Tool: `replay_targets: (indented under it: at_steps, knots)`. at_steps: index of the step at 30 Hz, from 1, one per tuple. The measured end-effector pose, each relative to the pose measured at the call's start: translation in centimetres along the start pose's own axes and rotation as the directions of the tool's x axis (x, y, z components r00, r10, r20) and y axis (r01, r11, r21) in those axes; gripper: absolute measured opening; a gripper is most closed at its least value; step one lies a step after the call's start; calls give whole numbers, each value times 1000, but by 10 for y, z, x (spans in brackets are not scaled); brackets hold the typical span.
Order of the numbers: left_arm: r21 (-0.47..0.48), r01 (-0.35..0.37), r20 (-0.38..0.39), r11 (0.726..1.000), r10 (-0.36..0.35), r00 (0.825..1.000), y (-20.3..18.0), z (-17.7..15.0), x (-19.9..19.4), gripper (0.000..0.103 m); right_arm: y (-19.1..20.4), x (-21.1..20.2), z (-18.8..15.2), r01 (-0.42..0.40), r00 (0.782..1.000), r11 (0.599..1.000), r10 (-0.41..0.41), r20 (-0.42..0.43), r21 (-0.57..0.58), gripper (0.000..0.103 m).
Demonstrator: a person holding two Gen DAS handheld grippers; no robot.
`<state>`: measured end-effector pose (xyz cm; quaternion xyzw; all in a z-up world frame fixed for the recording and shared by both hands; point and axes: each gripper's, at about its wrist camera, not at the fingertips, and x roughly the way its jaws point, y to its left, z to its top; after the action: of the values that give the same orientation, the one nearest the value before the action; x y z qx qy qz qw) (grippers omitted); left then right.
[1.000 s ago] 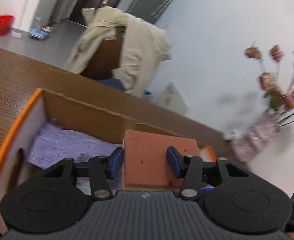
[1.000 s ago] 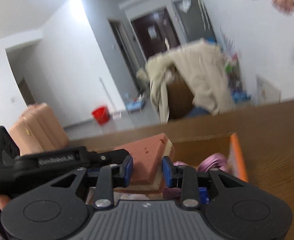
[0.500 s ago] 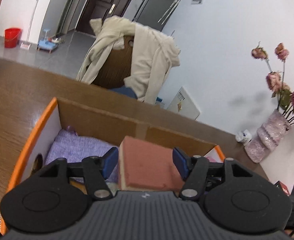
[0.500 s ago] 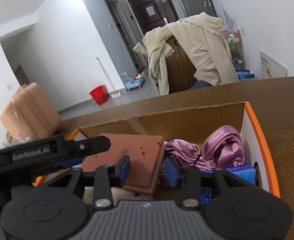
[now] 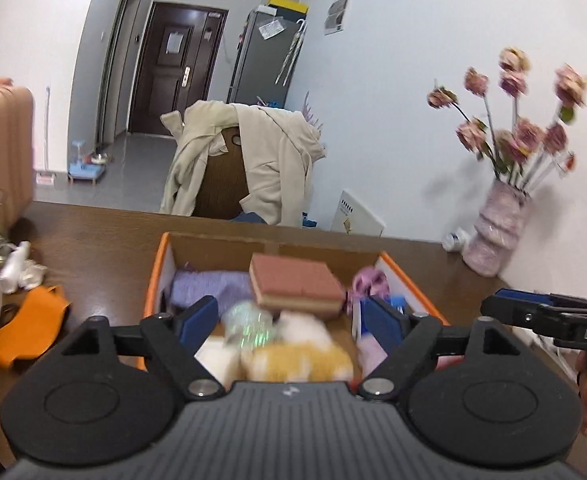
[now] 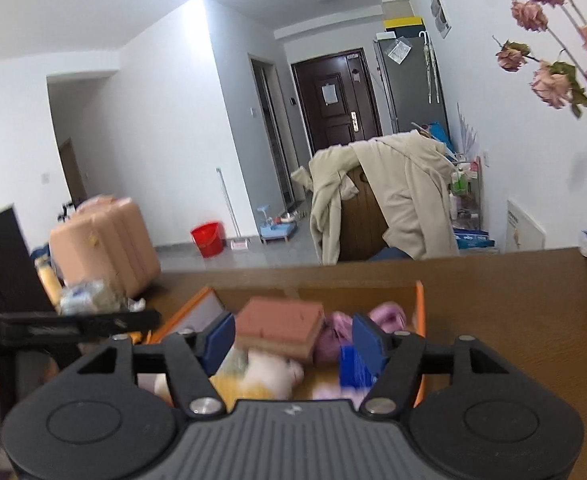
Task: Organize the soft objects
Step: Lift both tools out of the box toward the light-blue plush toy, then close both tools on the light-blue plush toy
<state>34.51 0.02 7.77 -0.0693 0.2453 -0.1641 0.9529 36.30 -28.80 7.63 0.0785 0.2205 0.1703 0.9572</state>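
On the brown wooden table (image 5: 93, 240) stood a cardboard box (image 5: 155, 280) with an orange rim, close to the far edge. Inside it a reddish sponge (image 5: 293, 282) lay on top of the pile, tilted, with a purple cloth (image 5: 209, 290) toward the box's left wall and a pink satin bundle (image 5: 367, 282) toward its right wall. A white and yellow plush (image 5: 301, 344) sat nearer, blurred. Both claws hung above the near side of the box. The left gripper (image 5: 291, 322) was spread wide, holding nothing. The right gripper (image 6: 293, 336) was spread wide too, its fingers apart from the sponge (image 6: 279, 320). An orange rag (image 5: 25, 332) lay on the table left of the box, and a vase (image 5: 495, 236) of dried flowers stood by the far right corner.
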Motion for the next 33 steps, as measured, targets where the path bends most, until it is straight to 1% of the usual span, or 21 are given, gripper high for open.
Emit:
replay_targets:
  at_steps: [3, 8, 11, 14, 18, 20, 24, 26, 28, 29, 30, 31, 33]
  knots:
    - [27, -26, 7, 999, 25, 1000, -9, -27, -34, 84, 8, -26, -27, 16, 1000, 1000, -16, -24, -23, 64]
    - [29, -40, 0, 999, 40, 999, -24, -74, -82, 89, 16, -64, -76, 13, 998, 1000, -13, -54, 2, 66]
    - [26, -46, -20, 999, 46, 999, -33, -100, -98, 92, 22, -78, -101, 2, 998, 1000, 1, -69, 30, 70]
    - [-1, -49, -47, 999, 49, 998, -37, -116, -101, 93, 23, -88, -122, -9, 996, 999, 13, -88, 52, 70]
    - [-7, -55, -73, 998, 54, 996, -44, -123, -92, 93, 16, -90, -134, 7, 993, 997, 2, -116, 76, 70]
    - [-13, -41, -84, 999, 39, 996, -48, -122, -84, 92, 10, -87, -136, 10, 992, 997, 0, -124, 81, 70]
    - [1, 20, -111, 1000, -20, 994, -65, -116, -55, 92, -6, -73, -133, 14, 991, 994, 0, -131, 105, 69]
    - [14, 57, -122, 998, -55, 991, -76, -114, -35, 92, -16, -59, -127, 4, 991, 992, 13, -136, 124, 64]
    - [12, 88, -138, 996, -86, 987, -80, -111, -10, 91, -25, -43, -121, -8, 988, 990, 31, -154, 144, 63]
    - [5, 105, -142, 994, -103, 985, -80, -109, 1, 88, -29, -34, -118, -13, 984, 988, 40, -172, 153, 60]
    - [-10, 114, -145, 993, -114, 983, -78, -108, 10, 85, -30, -28, -117, -16, 982, 988, 45, -184, 157, 60]
    - [-37, 121, -151, 992, -125, 981, -75, -106, 22, 84, -32, -22, -115, -29, 980, 987, 59, -189, 157, 59]
    - [-107, 117, -177, 987, -135, 975, -68, -104, 44, 70, -36, -12, -117, -48, 976, 984, 83, -200, 174, 58]
